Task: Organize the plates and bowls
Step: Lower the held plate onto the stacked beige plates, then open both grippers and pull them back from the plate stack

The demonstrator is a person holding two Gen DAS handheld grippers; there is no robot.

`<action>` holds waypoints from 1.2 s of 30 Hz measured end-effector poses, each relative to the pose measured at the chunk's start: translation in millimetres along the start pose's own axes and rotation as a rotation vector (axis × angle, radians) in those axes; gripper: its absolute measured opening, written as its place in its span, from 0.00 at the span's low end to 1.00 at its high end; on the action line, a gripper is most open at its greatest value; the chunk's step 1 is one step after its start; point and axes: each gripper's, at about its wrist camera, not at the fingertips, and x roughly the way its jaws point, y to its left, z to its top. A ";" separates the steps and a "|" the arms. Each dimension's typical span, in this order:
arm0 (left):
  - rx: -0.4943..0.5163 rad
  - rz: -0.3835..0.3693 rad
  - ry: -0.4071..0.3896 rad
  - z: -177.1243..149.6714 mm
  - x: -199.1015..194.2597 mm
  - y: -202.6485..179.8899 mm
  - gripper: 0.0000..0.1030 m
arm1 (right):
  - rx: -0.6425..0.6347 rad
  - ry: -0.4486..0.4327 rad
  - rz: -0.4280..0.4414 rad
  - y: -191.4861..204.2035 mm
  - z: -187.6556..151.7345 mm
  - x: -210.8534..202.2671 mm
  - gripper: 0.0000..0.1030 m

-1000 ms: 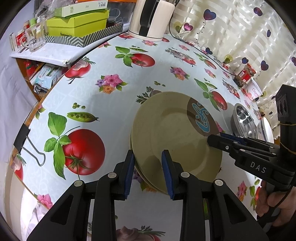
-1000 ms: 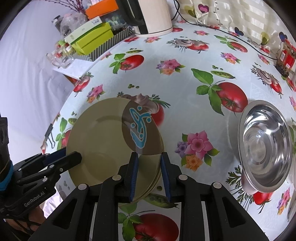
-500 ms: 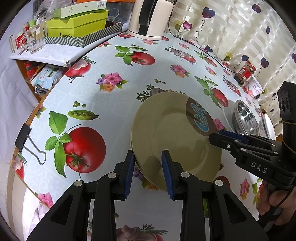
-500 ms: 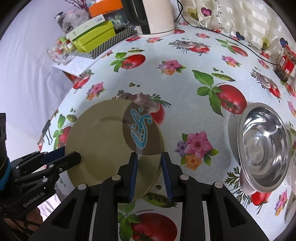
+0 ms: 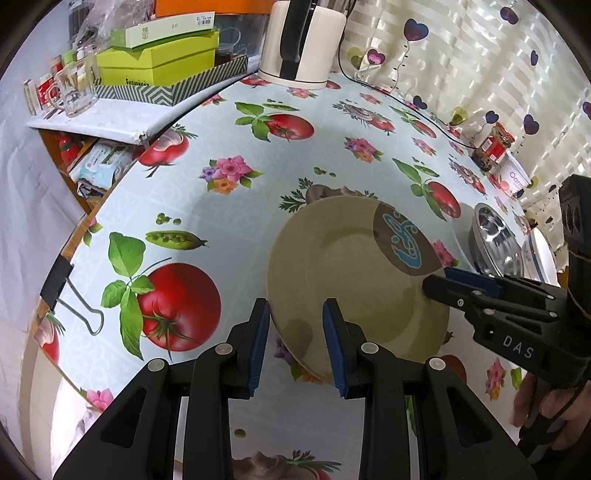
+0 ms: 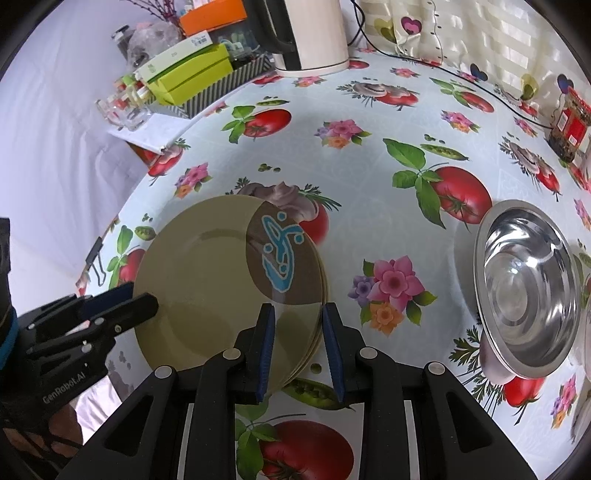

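Plates (image 5: 354, 280) (image 6: 221, 280): an olive-green stack is seen on the bench (image 5: 236, 206) (image 6: 369, 173), which is covered with a tomato-and-flower oilcloth. The top plate carries a brown patch with a blue motif on its far rim.

Left gripper (image 5: 295, 332) (image 6: 142, 297): its fingers are set astride the near-left rim of the plates. In the left wrist view the rim passes between the blue pads, with a gap visible at the left pad; whether the rim is clamped cannot be told.

Right gripper (image 6: 298, 334) (image 5: 441, 282): its fingers are set astride the opposite rim of the plates, just below the brown patch. The pads stand apart with the stacked edges between them; firm contact cannot be confirmed.

Bowl (image 6: 532, 288) (image 5: 493, 236): a steel bowl is seen to the right of the plates, apart from them, resting on the bench.

Kettle (image 5: 299, 40) (image 6: 310, 33): a white kettle is noted at the far bench edge, beyond the plates. A green box (image 5: 159, 62) is seen far left of the plates, on a side shelf.

A hand (image 5: 546, 410) is seen on the right gripper's handle.
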 end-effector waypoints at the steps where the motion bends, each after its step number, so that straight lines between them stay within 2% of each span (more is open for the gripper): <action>1: -0.001 -0.001 -0.001 0.7 0.2 1.0 0.30 | -0.002 0.000 -0.003 0.3 -0.5 0.1 0.26; 18: -0.006 -0.025 -0.033 15.6 9.1 6.2 0.30 | 0.051 -0.028 0.032 -7.5 -7.0 -1.9 0.26; 36: 0.017 -0.015 -0.032 13.0 11.8 1.3 0.30 | 0.030 -0.036 0.001 -1.4 -10.5 -0.8 0.26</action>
